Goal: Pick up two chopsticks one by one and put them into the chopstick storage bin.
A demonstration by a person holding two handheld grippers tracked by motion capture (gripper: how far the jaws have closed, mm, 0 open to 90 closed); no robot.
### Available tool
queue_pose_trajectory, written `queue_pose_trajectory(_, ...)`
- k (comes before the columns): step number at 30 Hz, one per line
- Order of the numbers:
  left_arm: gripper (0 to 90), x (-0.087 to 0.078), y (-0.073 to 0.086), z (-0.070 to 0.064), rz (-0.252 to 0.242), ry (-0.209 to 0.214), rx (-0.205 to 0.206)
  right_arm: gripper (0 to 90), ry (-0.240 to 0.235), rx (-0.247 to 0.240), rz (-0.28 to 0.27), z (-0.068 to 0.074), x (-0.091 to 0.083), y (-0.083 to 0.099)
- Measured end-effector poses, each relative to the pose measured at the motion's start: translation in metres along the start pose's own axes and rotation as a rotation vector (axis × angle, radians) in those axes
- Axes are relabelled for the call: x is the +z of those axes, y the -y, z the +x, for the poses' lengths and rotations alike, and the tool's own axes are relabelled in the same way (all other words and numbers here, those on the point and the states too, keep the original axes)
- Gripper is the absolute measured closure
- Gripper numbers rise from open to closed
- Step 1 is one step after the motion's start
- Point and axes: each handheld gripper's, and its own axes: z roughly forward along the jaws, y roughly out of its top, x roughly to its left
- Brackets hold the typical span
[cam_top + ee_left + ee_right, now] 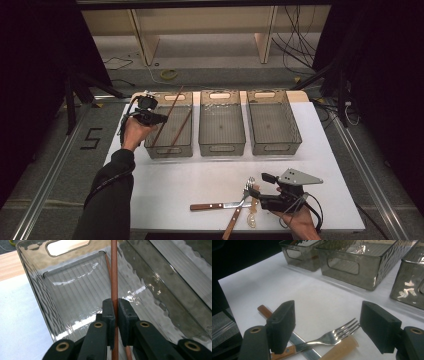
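My left gripper (161, 119) (116, 302) is shut on a reddish-brown chopstick (172, 104) (114, 272), which slants up out of the left smoky plastic bin (169, 151) (37, 290). A second chopstick (180, 131) (108, 265) lies inside that bin. At the table's front my right gripper (260, 185) (328, 307) stands open just above a wooden-handled fork (239, 212) (332, 336). The fork crosses a wooden-handled knife (215, 205) (264, 310). A beige utensil handle (252, 218) (339, 350) lies beside them.
Two more smoky bins stand in the row at the far side, a middle one (222, 148) (352, 265) and a right one (277, 146) (409, 290). The white table (175, 185) has bare surface between the bins and the cutlery.
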Motion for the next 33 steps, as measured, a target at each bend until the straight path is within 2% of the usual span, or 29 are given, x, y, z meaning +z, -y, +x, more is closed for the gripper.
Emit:
queue_pose_trajectory(20, 82.2, 0.009, 0.008, 0.004, 0.034, 0.006, -0.034, 29.5, -0.001, 0.002, 0.002, 0.0, 0.0, 0.0)
queue_pose_trajectory(22, 79.0, 0.008, 0.008, 0.005, 0.036, 0.014, -0.037, 29.5, -0.002, 0.002, 0.003, 0.0, 0.0, 0.0)
queue_pose_trajectory(24, 70.9, 0.007, 0.007, 0.005, 0.031, 0.015, -0.056, 29.5, -0.001, 0.003, 0.002, 0.0, 0.0, 0.0)
queue_pose_trajectory(29, 56.3, -0.003, 0.006, 0.004, 0.02, 0.038, -0.07, 29.5, 0.0, 0.001, 0.004, 0.0, 0.0, 0.0)
queue_pose_trajectory(33, 50.0, -0.013, 0.007, -0.001, -0.006, 0.067, -0.074, 29.5, 0.002, 0.001, 0.005, 0.0, 0.0, 0.0)
